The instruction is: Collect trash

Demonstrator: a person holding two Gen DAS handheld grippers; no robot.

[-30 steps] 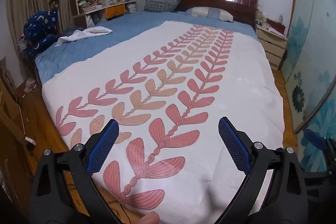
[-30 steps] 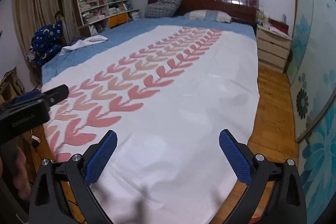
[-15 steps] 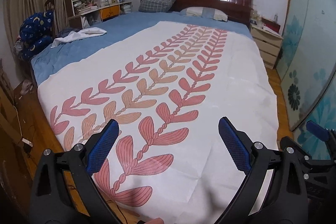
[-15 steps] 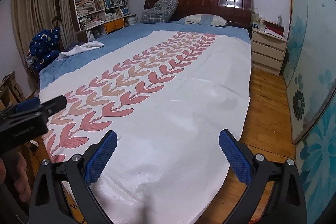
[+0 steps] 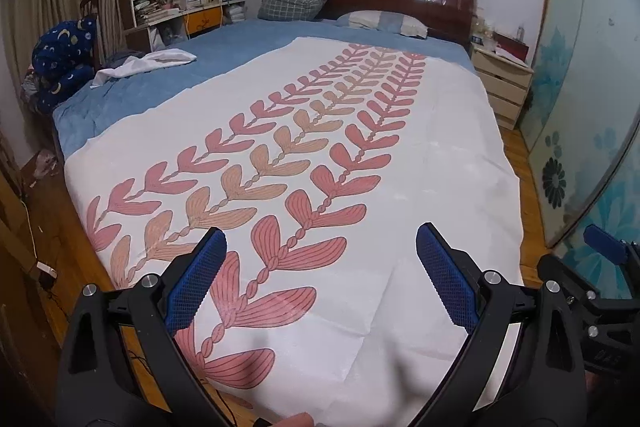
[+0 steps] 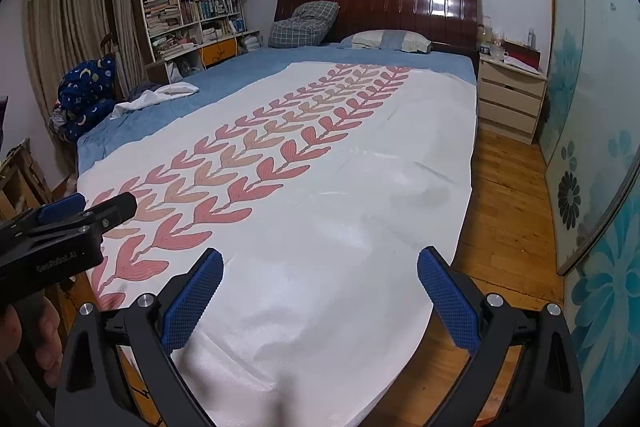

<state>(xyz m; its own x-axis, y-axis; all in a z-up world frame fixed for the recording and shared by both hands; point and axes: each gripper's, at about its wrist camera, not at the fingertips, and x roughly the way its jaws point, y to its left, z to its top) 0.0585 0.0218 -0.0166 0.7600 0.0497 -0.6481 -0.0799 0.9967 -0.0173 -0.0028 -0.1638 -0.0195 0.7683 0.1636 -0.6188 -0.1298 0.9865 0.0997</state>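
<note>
Both grippers hang over the foot edge of the bed [image 5: 132, 95], each with its fingers spread wide and nothing between them: the left gripper [image 5: 320, 279] above the leaf-patterned half of the white cover [image 5: 440, 147], the right gripper [image 6: 320, 291] above the plain half near the foot corner by the wooden floor [image 6: 508, 195].

No piece of trash can be made out on the cover, which lies flat and smooth to its edges. A white cloth [image 5: 148, 63] rests on the blue sheet near the bed's far left edge, beside a bundle of dark starred fabric [image 5: 64, 63]; it looks more like clothing than rubbish. Small scraps [image 5: 44, 165] lie on the floor past the bed's left corner, too small to identify, and no bin or bag shows in either view.

This fits either a search for litter or a bed already cleared. Any pick calls for finding a target first, then lowering one open gripper squarely over it.
</note>
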